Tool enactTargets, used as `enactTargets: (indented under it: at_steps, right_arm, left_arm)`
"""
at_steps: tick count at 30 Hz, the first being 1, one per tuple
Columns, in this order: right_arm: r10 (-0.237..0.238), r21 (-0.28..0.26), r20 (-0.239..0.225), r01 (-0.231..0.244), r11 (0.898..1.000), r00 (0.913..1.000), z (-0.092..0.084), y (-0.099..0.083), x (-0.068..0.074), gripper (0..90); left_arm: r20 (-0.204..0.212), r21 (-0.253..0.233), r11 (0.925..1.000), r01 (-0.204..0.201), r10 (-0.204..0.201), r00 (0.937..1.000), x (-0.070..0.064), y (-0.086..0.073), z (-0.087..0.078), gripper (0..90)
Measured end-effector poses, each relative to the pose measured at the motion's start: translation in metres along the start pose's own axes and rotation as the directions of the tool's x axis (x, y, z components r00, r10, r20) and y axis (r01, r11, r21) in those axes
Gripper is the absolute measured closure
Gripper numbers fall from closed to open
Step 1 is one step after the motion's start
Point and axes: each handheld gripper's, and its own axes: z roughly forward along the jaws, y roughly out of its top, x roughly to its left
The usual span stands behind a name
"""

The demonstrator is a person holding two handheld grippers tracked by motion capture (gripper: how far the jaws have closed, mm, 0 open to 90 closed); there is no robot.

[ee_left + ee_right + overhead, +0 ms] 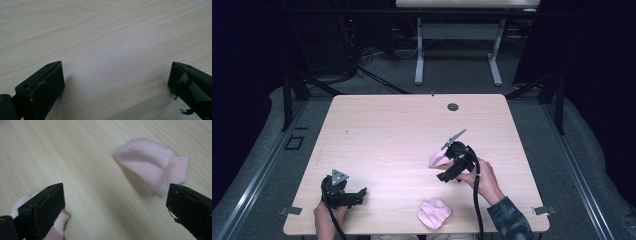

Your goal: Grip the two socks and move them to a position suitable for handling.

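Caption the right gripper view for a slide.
Open right gripper above the wooden table, two crumpled pink cloths lying ahead.

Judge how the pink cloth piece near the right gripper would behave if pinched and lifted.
The pink cloth piece looks soft and folded, so it would probably droop and unfold. It seems thin, likely very light. Lying slumped on the table, it should not roll.

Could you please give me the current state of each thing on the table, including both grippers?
Pink fabric piece beside the right gripper: crumpled, lying loose on the table, not gripped.
Pink fabric piece at the near table edge: crumpled, lying free, untouched.
Left gripper: jaws open, nothing between them, low over bare wood.
Right gripper: jaws open, holding nothing.
Light wooden table: flat, bearing both fabric pieces.
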Motion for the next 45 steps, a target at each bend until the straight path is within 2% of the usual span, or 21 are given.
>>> enactTargets:
  at_steps: [2, 5, 9, 11, 12, 14, 17, 20, 23, 24, 26, 27, 28, 31, 33, 35, 38, 39, 40, 42, 45]
  right_arm:
    - [0.009, 0.004, 0.002, -0.009, 1.000, 1.0000, 0.001, 0.002, -0.005, 2.2]
    - [0.059, 0.014, 0.007, -0.059, 0.998, 0.9982, 0.012, 0.009, -0.028, 5.9]
    - [0.090, -0.008, 0.002, -0.090, 0.996, 0.9959, 0.019, 0.013, -0.036, 8.6]
    - [0.096, -0.004, 0.014, -0.096, 0.995, 0.9953, 0.026, 0.019, -0.042, 14.1]
    - [0.088, 0.028, 0.017, -0.089, 0.996, 0.9960, 0.028, 0.021, -0.045, 14.6]
    - [0.114, 0.037, -0.003, -0.114, 0.993, 0.9934, 0.034, 0.024, -0.049, 20.1]
    - [0.132, 0.076, 0.003, -0.132, 0.988, 0.9912, 0.040, 0.026, -0.056, 28.9]
    - [0.159, 0.084, -0.003, -0.158, 0.984, 0.9874, 0.047, 0.026, -0.060, 36.0]
    - [0.159, 0.108, 0.008, -0.159, 0.981, 0.9872, 0.051, 0.025, -0.065, 43.7]
    - [0.176, 0.088, 0.016, -0.177, 0.980, 0.9843, 0.052, 0.024, -0.063, 46.4]
    - [0.177, 0.094, 0.021, -0.178, 0.980, 0.9840, 0.053, 0.025, -0.063, 52.0]
    - [0.150, 0.126, 0.037, -0.154, 0.980, 0.9880, 0.051, 0.025, -0.065, 54.5]
    - [0.162, 0.116, 0.044, -0.166, 0.979, 0.9858, 0.053, 0.024, -0.064, 57.3]
    - [0.150, 0.116, 0.065, -0.157, 0.981, 0.9866, 0.054, 0.023, -0.063, 67.2]
    - [0.148, 0.094, 0.075, -0.155, 0.983, 0.9861, 0.055, 0.022, -0.065, 72.1]
    - [0.177, 0.070, 0.061, -0.181, 0.981, 0.9823, 0.055, 0.020, -0.066, 75.3]
    - [0.167, 0.059, 0.055, -0.170, 0.984, 0.9844, 0.053, 0.019, -0.067, 78.5]
    - [0.191, 0.021, 0.060, -0.193, 0.981, 0.9797, 0.052, 0.018, -0.065, 79.1]
    - [0.168, 0.025, 0.063, -0.170, 0.985, 0.9837, 0.045, 0.019, -0.064, 79.2]
    - [0.174, -0.016, 0.037, -0.174, 0.985, 0.9840, 0.035, 0.021, -0.058, 79.2]
    - [0.105, -0.041, 0.034, -0.104, 0.994, 0.9939, 0.015, 0.026, -0.040, 79.2]
  left_arm:
    - [0.000, 0.000, 1.0000, 0.000, 0.000, 1.0000, 0.000, 0.000, 0.000, 0.6]
    - [0.000, 0.000, 1.0000, 0.000, 0.000, 1.0000, 0.000, 0.000, 0.000, 0.6]
    - [0.000, 0.001, 1.0000, 0.000, 0.000, 1.0000, 0.000, 0.000, 0.000, 0.6]
    - [0.001, 0.001, 1.0000, 0.000, 0.000, 1.0000, 0.000, 0.000, 0.000, 0.6]
    - [0.001, 0.001, 1.0000, 0.000, 0.000, 1.0000, 0.000, 0.000, 0.000, 0.6]
    - [0.001, 0.001, 1.0000, 0.000, 0.000, 1.0000, 0.000, 0.000, 0.000, 0.6]
    - [0.000, 0.001, 1.0000, 0.000, 0.000, 1.0000, 0.000, 0.000, 0.000, 0.6]
    - [0.000, 0.001, 1.0000, 0.000, 0.000, 1.0000, 0.000, 0.000, 0.000, 0.6]
    - [0.000, 0.001, 1.0000, 0.000, 0.000, 1.0000, 0.000, 0.000, 0.000, 0.6]
    - [0.001, 0.001, 1.0000, -0.001, 0.001, 1.0000, 0.000, 0.000, 0.000, 0.6]
    - [0.001, 0.001, 1.0000, 0.000, 0.000, 1.0000, 0.000, 0.000, 0.000, 0.6]
    - [0.000, 0.001, 1.0000, 0.000, 0.000, 1.0000, 0.000, 0.000, 0.000, 0.6]
    - [0.001, 0.001, 1.0000, 0.000, 0.000, 1.0000, 0.000, 0.000, 0.000, 0.6]
    - [0.000, 0.001, 1.0000, -0.001, 0.001, 1.0000, 0.000, 0.000, 0.000, 0.6]
    - [0.000, 0.001, 1.0000, -0.002, 0.002, 1.0000, 0.000, 0.000, 0.000, 0.6]
    - [0.000, 0.001, 1.0000, -0.001, 0.001, 1.0000, 0.000, 0.000, 0.000, 0.6]
    - [0.001, 0.001, 1.0000, -0.001, 0.001, 1.0000, 0.000, 0.000, 0.000, 0.6]
    - [0.001, 0.002, 1.0000, 0.000, 0.000, 1.0000, 0.000, 0.000, 0.000, 0.6]
    - [0.000, 0.001, 1.0000, 0.000, 0.000, 1.0000, 0.000, 0.000, 0.000, 0.6]
    - [0.003, 0.003, 1.0000, -0.001, 0.001, 1.0000, 0.000, 0.000, 0.000, 0.6]
    - [0.001, 0.001, 1.0000, -0.001, 0.001, 1.0000, 0.000, 0.000, 0.000, 0.6]
